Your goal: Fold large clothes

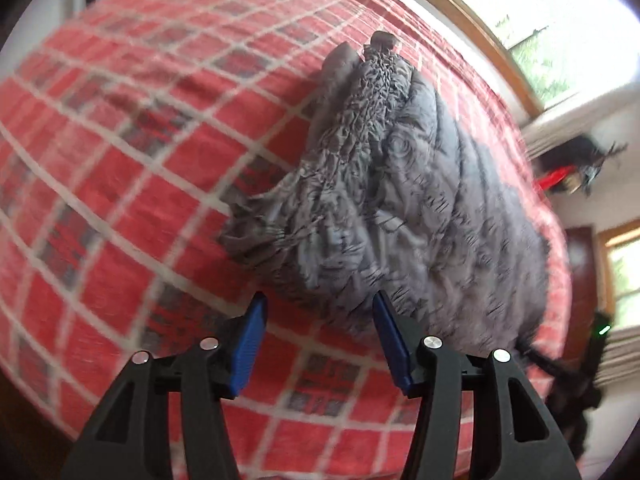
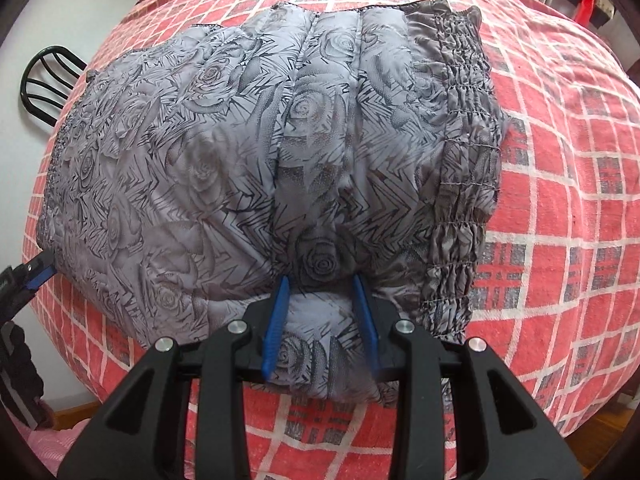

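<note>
Bed with a red plaid cover (image 2: 560,208), window (image 1: 560,20) behind it, black chair (image 2: 44,80) against the wall. Grey rose-print garment (image 2: 248,152) lies spread across the middle of the cover, smocked elastic band (image 2: 464,168) along its right edge from where the right gripper looks.

Right gripper (image 2: 322,316): jaws apart, straddling the near hem, fabric bulging between the blue pads (image 2: 276,320). Not clamped as far as I can tell, pads look off the cloth on both sides.

Left gripper (image 1: 318,324): jaws wide apart, holding nothing, just short of the garment's near edge. View is motion-blurred, so it's mid-move. From the right wrist view it sits at the garment's far left corner (image 2: 40,272).

Looks like the grab-the-near-edge step, fold not started.

To do it well:
- close right on the hem only, don't pinch the cover underneath
- left needs to push in deeper before closing; at present it would bite air
- get both grips on the same edge, roughly level, else the fold goes skewed
- the fabric looks slippery and puffy; take a decent bite, lift together.
</note>
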{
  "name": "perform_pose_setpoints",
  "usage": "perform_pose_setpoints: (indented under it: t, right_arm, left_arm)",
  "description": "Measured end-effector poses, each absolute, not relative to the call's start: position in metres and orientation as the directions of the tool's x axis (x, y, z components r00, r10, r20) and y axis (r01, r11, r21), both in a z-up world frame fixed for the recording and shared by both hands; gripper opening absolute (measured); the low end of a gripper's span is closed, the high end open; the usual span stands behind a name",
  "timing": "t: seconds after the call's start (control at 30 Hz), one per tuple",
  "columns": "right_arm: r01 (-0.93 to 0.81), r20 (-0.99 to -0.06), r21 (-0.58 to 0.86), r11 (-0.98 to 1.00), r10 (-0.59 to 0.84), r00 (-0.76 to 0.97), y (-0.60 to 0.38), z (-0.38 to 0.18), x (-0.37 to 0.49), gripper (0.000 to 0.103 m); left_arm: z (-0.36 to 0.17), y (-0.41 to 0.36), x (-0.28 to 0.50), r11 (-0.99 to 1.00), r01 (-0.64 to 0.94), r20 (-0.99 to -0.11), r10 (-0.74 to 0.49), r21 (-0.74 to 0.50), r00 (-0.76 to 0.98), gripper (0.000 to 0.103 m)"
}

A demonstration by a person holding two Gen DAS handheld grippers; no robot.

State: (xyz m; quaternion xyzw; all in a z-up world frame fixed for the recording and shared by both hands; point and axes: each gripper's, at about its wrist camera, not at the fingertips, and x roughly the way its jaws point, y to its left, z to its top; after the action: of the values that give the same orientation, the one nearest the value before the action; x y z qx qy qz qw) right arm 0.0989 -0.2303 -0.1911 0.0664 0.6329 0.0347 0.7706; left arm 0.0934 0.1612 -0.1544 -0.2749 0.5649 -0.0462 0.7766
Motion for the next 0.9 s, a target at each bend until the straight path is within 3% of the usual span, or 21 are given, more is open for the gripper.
perform_pose_setpoints:
  t: [0.23,0.37,0.43,0.53,0.7,0.9]
  right_arm:
    - [0.017,-0.976,0.137,0.990,0.132,0.175,-0.232,-0.193,0.106,0.033]
    - [0.013,-0.979,0.125,0.992,0.121,0.165,-0.226,-0.193,0.109,0.033]
    - [0.013,-0.980,0.122,0.992,0.119,0.160,-0.224,-0.193,0.110,0.033]
    - [0.020,-0.981,0.128,0.992,0.124,0.152,-0.221,-0.194,0.109,0.033]
    - [0.022,-0.984,0.122,0.992,0.118,0.131,-0.222,-0.195,0.113,0.033]
    - [0.023,-0.988,0.106,0.994,0.103,0.119,-0.220,-0.196,0.117,0.034]
  left_arm:
    - [-0.183,0.177,0.104,0.714,-0.312,-0.767,-0.496,-0.627,0.406,0.062]
    - [-0.186,0.187,0.106,0.634,-0.333,-0.707,-0.537,-0.698,0.460,0.061]
    - [-0.186,0.193,0.112,0.614,-0.347,-0.698,-0.540,-0.709,0.471,0.042]
    - [-0.175,0.196,0.113,0.619,-0.336,-0.693,-0.528,-0.710,0.491,0.023]
    - [-0.158,0.180,0.116,0.743,-0.284,-0.760,-0.438,-0.607,0.480,0.019]
    - [-0.173,0.173,0.128,0.767,-0.274,-0.784,-0.435,-0.580,0.443,0.018]
